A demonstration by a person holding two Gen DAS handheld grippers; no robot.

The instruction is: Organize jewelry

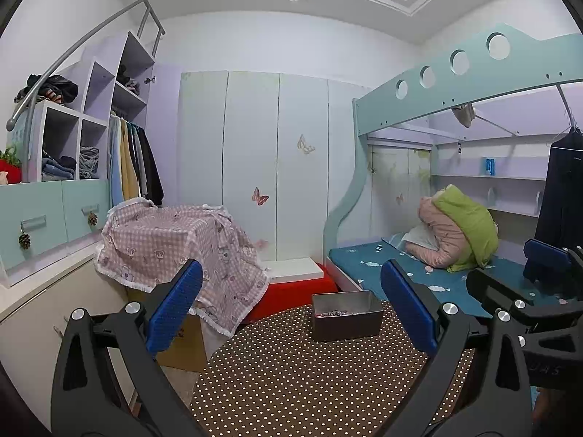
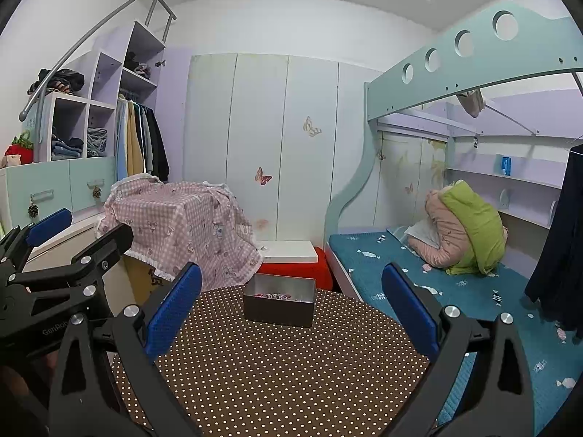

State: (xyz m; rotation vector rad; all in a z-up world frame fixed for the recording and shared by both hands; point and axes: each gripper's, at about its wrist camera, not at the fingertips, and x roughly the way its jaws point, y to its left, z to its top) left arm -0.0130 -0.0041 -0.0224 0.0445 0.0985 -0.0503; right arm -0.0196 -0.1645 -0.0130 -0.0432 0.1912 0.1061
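**Bedroom table with a jewelry tin**

A round table covered in brown, white-dotted cloth (image 2: 277, 375) stands between a bunk bed with a teal sheet (image 2: 408, 280) and a pink-draped box (image 2: 182, 225). A grey rectangular metal tin (image 2: 278, 309) holding tangled jewelry (image 2: 275, 295) sits at its far side. The left gripper (image 1: 291, 309) and right gripper (image 2: 291, 309), blue-padded, hover above the table with jaws spread wide, holding nothing

Matt grey metal tin (image 2: 279, 302) ahead between textured blue rubbery pads (image 2: 174, 307). Below, dotted brown cloth over table (image 2: 277, 371). Matt black plastic arms, shiny steel rivets (image 2: 452, 310).
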